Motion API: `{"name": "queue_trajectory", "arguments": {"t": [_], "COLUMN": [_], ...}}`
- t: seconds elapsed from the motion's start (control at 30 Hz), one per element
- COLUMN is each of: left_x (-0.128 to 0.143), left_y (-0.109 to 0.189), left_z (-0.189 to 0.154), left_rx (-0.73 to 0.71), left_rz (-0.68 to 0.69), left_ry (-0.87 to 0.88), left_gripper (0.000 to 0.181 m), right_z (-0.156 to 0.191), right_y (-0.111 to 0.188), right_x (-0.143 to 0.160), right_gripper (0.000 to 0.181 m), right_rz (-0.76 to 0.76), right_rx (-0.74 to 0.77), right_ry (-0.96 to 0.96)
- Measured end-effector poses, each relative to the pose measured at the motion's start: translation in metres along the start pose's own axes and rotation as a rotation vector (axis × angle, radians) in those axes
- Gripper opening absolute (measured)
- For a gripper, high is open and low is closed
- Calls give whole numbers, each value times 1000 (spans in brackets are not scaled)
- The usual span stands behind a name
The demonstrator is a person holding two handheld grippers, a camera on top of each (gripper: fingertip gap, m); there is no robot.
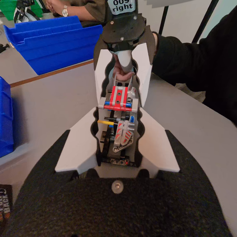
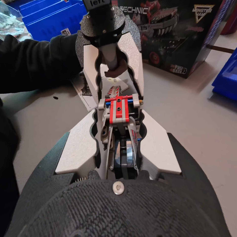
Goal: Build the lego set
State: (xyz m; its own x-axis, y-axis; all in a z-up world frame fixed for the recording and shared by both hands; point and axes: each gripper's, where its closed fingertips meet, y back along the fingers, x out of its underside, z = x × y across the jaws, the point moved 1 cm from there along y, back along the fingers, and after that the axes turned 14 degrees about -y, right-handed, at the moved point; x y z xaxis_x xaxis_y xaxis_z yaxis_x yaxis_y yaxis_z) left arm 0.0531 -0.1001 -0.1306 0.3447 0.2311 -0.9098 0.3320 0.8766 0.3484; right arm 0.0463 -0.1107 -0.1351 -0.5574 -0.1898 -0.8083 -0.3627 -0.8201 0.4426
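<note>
One lego model is held between two grippers that face each other tip to tip above the grey tabletop; the left gripper has its jaws clenched on the model's near end, and the right gripper has its jaws clenched on the opposite end, so the model bridges the two pairs of jaws. Each gripper has two white, flat-faced fingers with wavy black inner edges, mounted on a rough, grainy black body with one silver screw at its centre; in each wrist view the other gripper stands upright just beyond the jaws, gripped from behind by a hand in a black sleeve. The model is long and narrow; a red-and-grey striped panel with two dark round studs sits at its middle, edged by a red bar, blue pins and two light grey connector blocks; grey curved panels with red slashes and black beams fill the space between the jaws; one yellow pin juts out left of the left jaws. Beyond the left jaws lie blue plastic bins, seemingly two nested, though the edges blur. Beyond the right jaws stand one dark printed set box and one white instruction sheet flat on the tabletop.
</note>
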Motion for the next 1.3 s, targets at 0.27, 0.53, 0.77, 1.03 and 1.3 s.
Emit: {"name": "queue_trajectory", "arguments": {"t": [0.27, 0.53, 0.77, 1.03, 1.3], "left_x": [1, -2, -7, -11, -11], "left_y": [1, 0, -2, -5, -2], "left_z": [-1, -9, -24, -36, -42], "left_rx": [8, -3, -44, -80, -70], "left_rz": [-42, -39, 15, -15, -42], "left_ry": [19, 27, -5, 6, -29], "left_gripper": [58, 58, 57, 57, 52], "right_z": [1, 10, 23, 33, 37], "right_y": [0, 3, 6, 10, 11], "right_x": [-7, -8, 2, 7, 14], "right_gripper": [61, 60, 60, 59, 57], "right_rz": [-41, -34, 30, 57, 65], "right_rx": [41, -57, -14, 22, 9], "right_ry": [98, -13, 109, 212, 251]}}
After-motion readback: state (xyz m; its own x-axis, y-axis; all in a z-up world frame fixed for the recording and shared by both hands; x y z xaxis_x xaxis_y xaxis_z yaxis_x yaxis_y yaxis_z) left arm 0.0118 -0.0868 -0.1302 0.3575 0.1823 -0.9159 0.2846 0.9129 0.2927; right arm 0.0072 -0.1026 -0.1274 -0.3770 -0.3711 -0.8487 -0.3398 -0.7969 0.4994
